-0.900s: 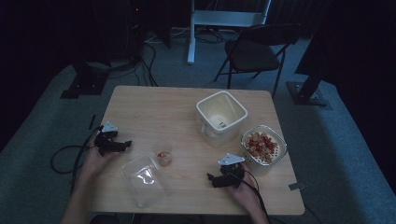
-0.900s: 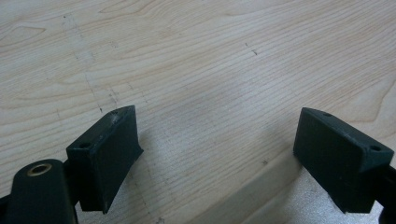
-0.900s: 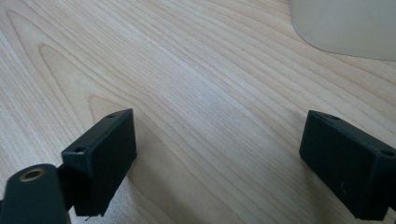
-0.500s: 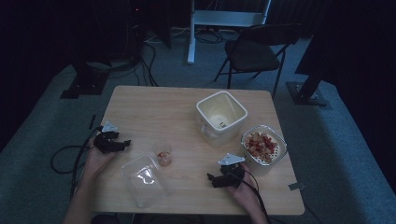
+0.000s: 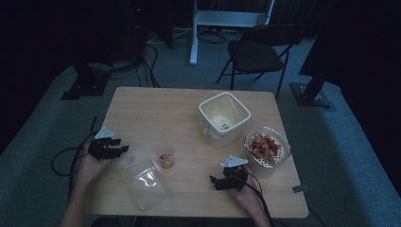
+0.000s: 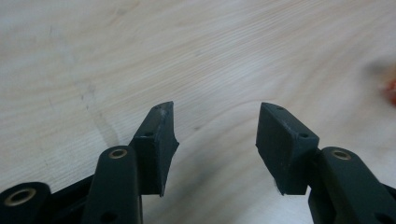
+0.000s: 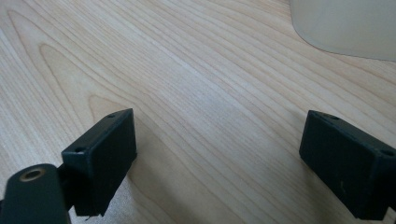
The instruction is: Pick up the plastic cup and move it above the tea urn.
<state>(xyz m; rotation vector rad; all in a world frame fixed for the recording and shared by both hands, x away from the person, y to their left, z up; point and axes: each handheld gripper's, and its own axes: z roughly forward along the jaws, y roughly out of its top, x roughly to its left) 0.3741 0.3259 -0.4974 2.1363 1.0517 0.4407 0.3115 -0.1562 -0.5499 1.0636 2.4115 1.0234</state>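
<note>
My left gripper (image 5: 124, 149) rests near the table's left edge, open and empty; its own view shows the gripper (image 6: 215, 121) with jaws apart over bare wood. My right gripper (image 5: 215, 182) lies near the front edge, open wide with nothing between the jaws (image 7: 217, 140). Between the two hands lie a clear plastic lid (image 5: 145, 182) and a small cup with red pieces (image 5: 166, 158). A tall white container (image 5: 223, 118) stands toward the back right, and a clear tub of red fruit pieces (image 5: 266, 146) sits right of it.
The wooden table (image 5: 156, 113) has bare room at its back left. A folding chair (image 5: 257, 52) stands behind the table, with stand bases on the carpet. A cable (image 5: 61, 158) trails off the left edge from my left gripper.
</note>
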